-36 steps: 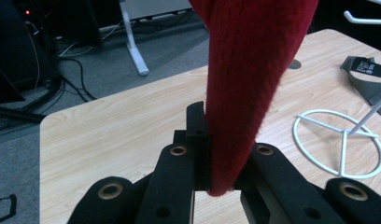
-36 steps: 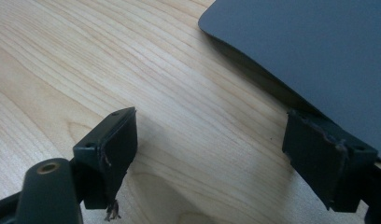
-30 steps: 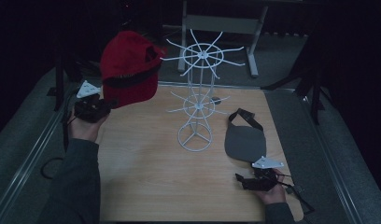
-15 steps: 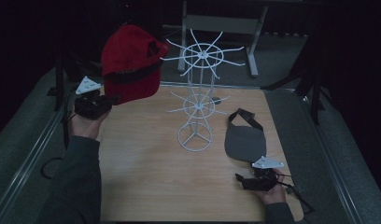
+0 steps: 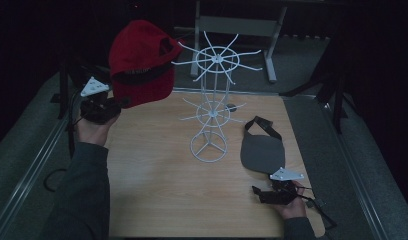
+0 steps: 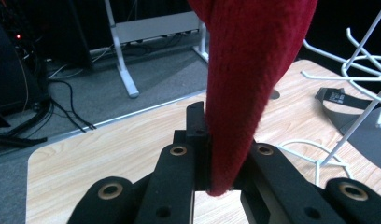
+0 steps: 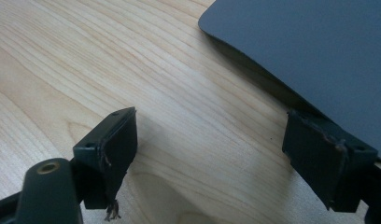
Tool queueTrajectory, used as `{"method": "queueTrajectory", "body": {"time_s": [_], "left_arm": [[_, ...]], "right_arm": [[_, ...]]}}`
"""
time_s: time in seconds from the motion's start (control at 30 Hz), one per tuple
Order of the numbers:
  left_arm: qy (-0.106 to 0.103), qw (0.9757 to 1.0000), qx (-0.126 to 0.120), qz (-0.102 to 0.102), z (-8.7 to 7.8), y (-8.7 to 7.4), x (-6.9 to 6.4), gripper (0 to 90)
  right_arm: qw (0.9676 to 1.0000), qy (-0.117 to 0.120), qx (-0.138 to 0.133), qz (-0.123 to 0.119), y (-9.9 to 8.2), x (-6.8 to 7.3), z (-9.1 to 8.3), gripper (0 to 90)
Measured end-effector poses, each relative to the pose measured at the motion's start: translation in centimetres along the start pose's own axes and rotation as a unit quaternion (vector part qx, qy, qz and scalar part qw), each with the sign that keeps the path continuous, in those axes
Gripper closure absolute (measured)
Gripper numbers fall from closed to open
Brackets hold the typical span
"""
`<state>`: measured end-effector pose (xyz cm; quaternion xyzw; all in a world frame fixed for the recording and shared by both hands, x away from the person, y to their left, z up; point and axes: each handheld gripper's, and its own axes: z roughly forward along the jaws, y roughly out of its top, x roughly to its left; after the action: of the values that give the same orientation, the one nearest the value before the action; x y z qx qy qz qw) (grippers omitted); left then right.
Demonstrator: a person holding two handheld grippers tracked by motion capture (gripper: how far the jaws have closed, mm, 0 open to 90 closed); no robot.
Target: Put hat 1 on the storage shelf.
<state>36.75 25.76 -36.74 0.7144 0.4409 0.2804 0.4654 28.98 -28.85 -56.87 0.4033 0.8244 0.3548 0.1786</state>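
Raised slightly since a second ago, the red cap (image 5: 142, 62) now hangs nearer the top ring of the white wire rack (image 5: 210, 107), which stands at mid-table. Left gripper (image 5: 123, 102): clenched on the cap's edge, fabric pinched between the jaws, held high above the table's (image 5: 152, 200) far left corner. Right gripper (image 5: 259, 192): jaws spread and grasping nothing, resting near the table's near right edge, just beside the grey cap (image 5: 262, 152) that lies flat toward the right edge.

To hang the red cap well, its hollow probably ought to come down over a prong tip on the rack's upper ring, the grip loosening only once a prong bears the weight. Open room lies over the table's left half and near edge; prongs reaching out on all sides could snag the fabric on a low approach.
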Motion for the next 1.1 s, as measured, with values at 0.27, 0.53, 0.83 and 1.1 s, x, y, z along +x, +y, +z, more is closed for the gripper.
{"method": "queueTrajectory", "body": {"time_s": [0.27,0.53,0.83,1.1], "left_arm": [[-0.010,0.9998,-0.010,-0.013,0.2,0.1,0.0,85.8],[-0.014,0.9995,-0.017,-0.022,0.0,0.2,0.3,85.8],[-0.020,0.9989,-0.031,-0.027,-0.4,1.0,0.1,85.9],[-0.030,0.9983,-0.038,-0.031,-0.6,1.5,-0.3,85.9]], "right_arm": [[1.0000,0.000,0.000,0.000,0.0,0.0,0.0,17.8],[1.0000,0.000,0.000,0.000,0.0,0.0,0.0,17.7],[1.0000,0.000,0.000,0.000,0.0,0.0,0.0,17.7],[1.0000,0.000,0.000,0.000,0.0,0.0,0.0,17.8]]}}
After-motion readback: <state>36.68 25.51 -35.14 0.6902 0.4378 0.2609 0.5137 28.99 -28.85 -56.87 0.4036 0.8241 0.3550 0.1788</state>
